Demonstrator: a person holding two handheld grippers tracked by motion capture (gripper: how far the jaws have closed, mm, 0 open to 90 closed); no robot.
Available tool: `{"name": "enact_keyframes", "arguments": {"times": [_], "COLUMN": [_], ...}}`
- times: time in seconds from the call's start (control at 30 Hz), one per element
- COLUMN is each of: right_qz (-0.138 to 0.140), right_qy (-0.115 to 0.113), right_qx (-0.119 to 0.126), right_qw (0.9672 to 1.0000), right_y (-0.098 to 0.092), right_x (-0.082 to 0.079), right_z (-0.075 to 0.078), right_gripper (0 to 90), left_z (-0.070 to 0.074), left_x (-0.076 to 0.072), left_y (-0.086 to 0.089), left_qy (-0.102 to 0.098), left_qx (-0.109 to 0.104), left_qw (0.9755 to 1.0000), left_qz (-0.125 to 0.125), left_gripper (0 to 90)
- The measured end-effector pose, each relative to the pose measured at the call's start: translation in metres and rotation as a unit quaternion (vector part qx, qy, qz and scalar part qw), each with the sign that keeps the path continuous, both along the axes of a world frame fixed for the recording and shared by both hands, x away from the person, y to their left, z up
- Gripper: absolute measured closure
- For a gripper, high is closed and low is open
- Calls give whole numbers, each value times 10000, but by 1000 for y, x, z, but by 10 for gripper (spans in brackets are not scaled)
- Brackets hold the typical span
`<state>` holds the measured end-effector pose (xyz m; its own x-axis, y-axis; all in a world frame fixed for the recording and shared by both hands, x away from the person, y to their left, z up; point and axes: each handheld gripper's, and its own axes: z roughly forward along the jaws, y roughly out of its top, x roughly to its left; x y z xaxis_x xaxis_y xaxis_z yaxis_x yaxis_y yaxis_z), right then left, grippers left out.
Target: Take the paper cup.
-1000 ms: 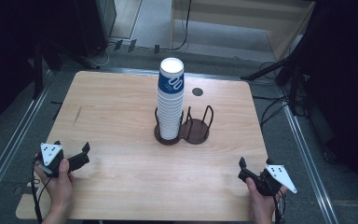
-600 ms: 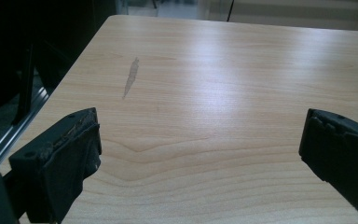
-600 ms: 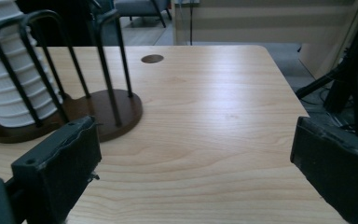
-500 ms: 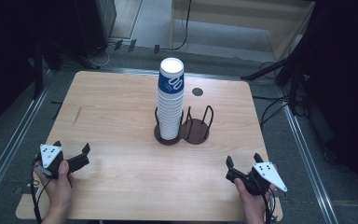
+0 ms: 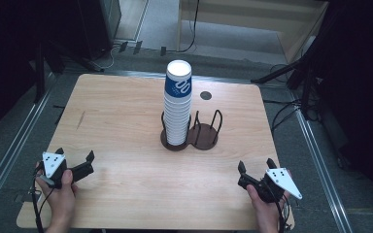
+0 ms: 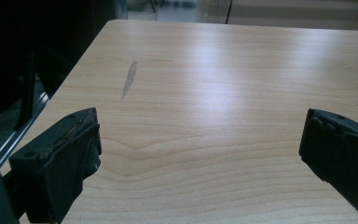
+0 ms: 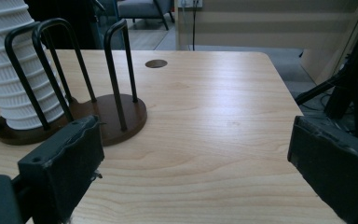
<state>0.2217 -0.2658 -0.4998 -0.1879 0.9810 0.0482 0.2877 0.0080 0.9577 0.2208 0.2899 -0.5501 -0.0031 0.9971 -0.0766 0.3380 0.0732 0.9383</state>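
Note:
A tall stack of white paper cups [image 5: 177, 114], its top cup blue, stands in the left bay of a dark two-bay wire holder [image 5: 205, 137] at the table's middle. The right bay is empty. My left gripper [image 5: 76, 153] rests open at the front left corner, over bare wood [image 6: 200, 140]. At the front right my right gripper [image 5: 256, 164] is open and holds nothing. In the right gripper view its jaws [image 7: 196, 144] face the holder [image 7: 121, 112] and the ribbed cup stack [image 7: 14, 74], some way short of them.
The wooden table [image 5: 121, 111] has a dark round hole [image 5: 205, 95] behind the holder and a grey scuff [image 5: 80, 120] on its left side. Cables and dark stands lie on the floor beyond the table's edges.
My right gripper has shifted slightly left along the front edge. The left gripper and the cups have not moved.

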Motion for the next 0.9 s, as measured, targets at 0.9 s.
{"name": "enact_keyframes", "arguments": {"times": [0.9], "right_qz": [488], "right_qy": [-206], "right_qx": [220], "right_qw": [9984], "right_y": [56], "right_x": [40], "right_z": [46], "right_gripper": [49], "left_z": [0], "left_x": [4], "left_y": [-1], "left_qy": [69], "left_qx": [14], "left_qw": [9999], "left_qz": [-74], "left_gripper": [0]}}
